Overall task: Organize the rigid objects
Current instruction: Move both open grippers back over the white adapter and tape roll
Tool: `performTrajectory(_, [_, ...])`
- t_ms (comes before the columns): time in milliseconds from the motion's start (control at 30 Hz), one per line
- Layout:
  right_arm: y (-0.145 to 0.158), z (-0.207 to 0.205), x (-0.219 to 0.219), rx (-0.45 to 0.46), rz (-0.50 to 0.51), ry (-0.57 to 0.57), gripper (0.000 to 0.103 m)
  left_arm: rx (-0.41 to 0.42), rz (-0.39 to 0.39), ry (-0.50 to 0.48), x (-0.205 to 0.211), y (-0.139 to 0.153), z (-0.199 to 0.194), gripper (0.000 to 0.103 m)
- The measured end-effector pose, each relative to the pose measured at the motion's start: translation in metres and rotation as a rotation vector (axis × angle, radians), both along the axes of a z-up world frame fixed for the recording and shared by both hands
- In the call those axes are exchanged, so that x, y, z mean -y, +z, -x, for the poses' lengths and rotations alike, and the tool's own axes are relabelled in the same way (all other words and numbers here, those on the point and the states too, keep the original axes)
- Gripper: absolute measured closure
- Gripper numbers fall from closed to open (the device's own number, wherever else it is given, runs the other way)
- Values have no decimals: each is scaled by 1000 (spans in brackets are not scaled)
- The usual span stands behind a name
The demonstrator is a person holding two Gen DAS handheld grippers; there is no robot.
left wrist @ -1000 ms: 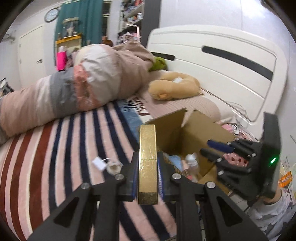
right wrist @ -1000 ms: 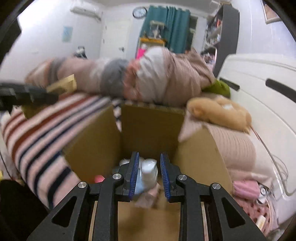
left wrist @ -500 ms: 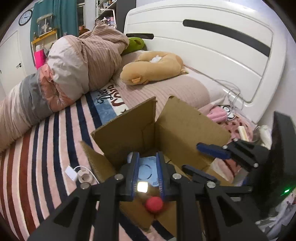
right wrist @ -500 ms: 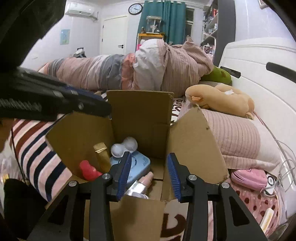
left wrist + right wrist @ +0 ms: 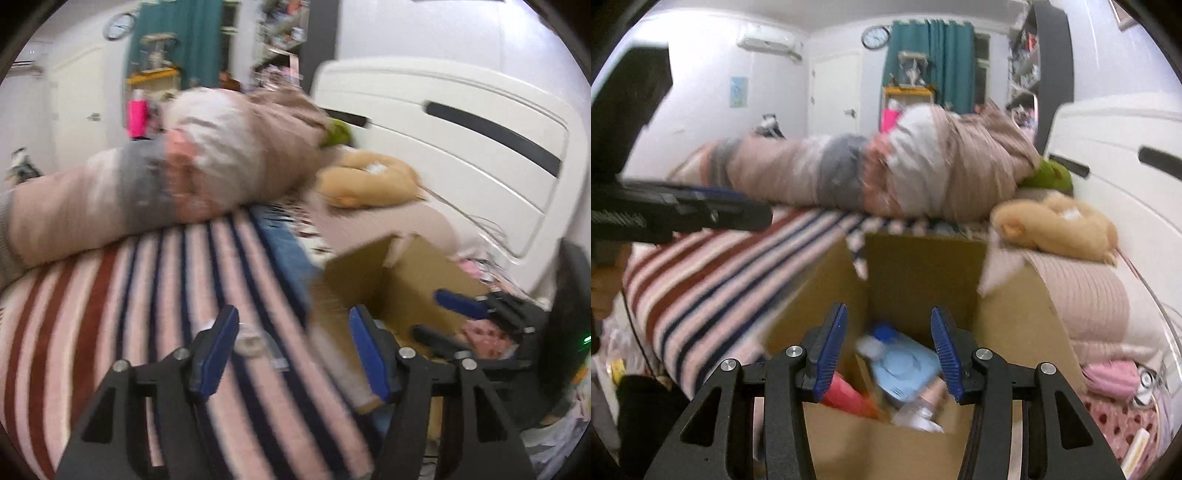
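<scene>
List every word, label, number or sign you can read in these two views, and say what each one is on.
None can be read.
Wall clock: dial numerals too small to read.
Blue poster on the wall: print too small and blurred.
Bedspread lettering near the plush toy: smeared by motion blur.
Blue item in the cardboard box: no legible marking.

A cardboard box (image 5: 923, 269) is sitting directly ahead of the right gripper (image 5: 888, 341), against the bed (image 5: 713, 273) lying to its left; a fan (image 5: 905, 369) is lying inside.
</scene>
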State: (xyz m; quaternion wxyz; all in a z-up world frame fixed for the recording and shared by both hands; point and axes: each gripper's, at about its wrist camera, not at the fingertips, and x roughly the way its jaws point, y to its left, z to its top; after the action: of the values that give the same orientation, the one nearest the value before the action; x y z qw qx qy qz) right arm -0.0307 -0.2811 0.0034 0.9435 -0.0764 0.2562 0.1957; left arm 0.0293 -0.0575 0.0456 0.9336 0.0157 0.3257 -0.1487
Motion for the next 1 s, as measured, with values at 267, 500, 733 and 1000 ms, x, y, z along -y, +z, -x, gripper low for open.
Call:
performTrajectory(267, [-4,8,-107,-82,-66,242,60,-36,-1,177,-106,-47,10,39])
performTrajectory(500, [-84,-32,-162,-239,-30,146,60,-109,21,207,-148,-99,-3,36])
performTrajectory(733, [-146,-109,-154,-279,-1,-88,60,-171,57,168,-152,-137,-36,36])
performTrajectory(1000, [-152,-123,-152,-266,34,-75,94,-231,59,60,-121,-169,-89,31])
